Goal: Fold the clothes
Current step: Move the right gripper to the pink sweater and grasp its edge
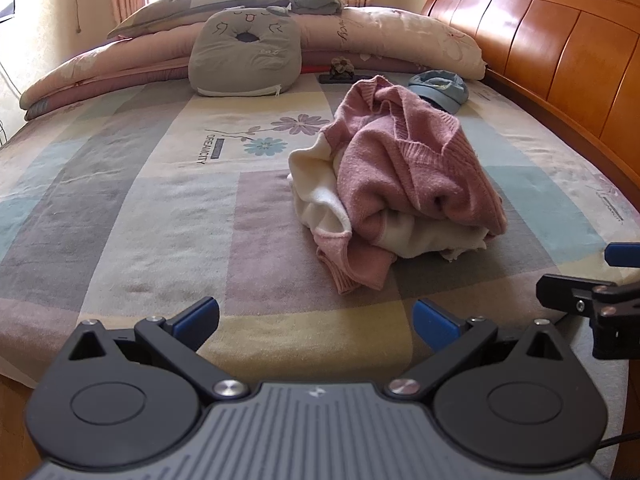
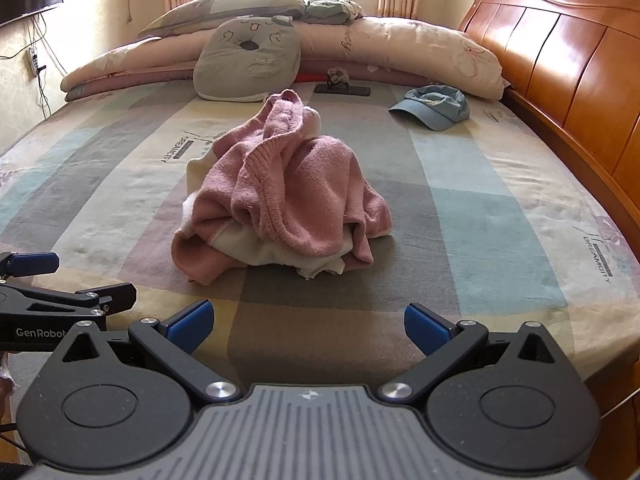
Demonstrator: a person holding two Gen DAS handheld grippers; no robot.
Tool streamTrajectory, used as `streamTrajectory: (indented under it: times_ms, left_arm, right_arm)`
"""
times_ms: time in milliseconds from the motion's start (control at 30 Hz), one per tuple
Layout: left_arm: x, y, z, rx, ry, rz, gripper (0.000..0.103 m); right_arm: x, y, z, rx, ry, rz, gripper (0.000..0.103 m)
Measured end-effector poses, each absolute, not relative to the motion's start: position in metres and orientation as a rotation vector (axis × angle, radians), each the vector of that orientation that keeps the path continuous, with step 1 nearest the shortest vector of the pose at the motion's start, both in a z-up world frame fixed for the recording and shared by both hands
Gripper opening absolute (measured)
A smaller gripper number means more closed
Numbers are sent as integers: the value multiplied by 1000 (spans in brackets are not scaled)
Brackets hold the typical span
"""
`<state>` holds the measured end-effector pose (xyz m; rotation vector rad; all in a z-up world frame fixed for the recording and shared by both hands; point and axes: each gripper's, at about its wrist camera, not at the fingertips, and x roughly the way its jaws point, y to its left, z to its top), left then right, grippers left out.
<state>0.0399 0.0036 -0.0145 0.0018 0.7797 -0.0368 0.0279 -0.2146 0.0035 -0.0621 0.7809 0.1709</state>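
Task status: not started. The pink-and-cream sweater (image 2: 280, 196) lies in a crumpled heap near the middle of the bed (image 2: 500, 208), no fold yet made. I hold the left gripper (image 1: 316, 322) and right gripper (image 2: 306, 320) side by side at the near edge of the bed, short of the heap, fingers spread wide and empty. The heap appears to be one garment, though it may be two. Remaining: spread flat, then fold.

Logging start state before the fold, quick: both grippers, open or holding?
Left gripper: open, empty, short of the sweater.
Right gripper: open, empty.
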Motion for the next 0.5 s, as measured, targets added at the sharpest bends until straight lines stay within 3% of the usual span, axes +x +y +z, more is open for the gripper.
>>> streamTrajectory:
  times_ms: [500]
  left_arm:
    - [83,-1,-21,43,805,-53,102]
  right_arm:
    - [70,-213,-7,-97,811,188,103]
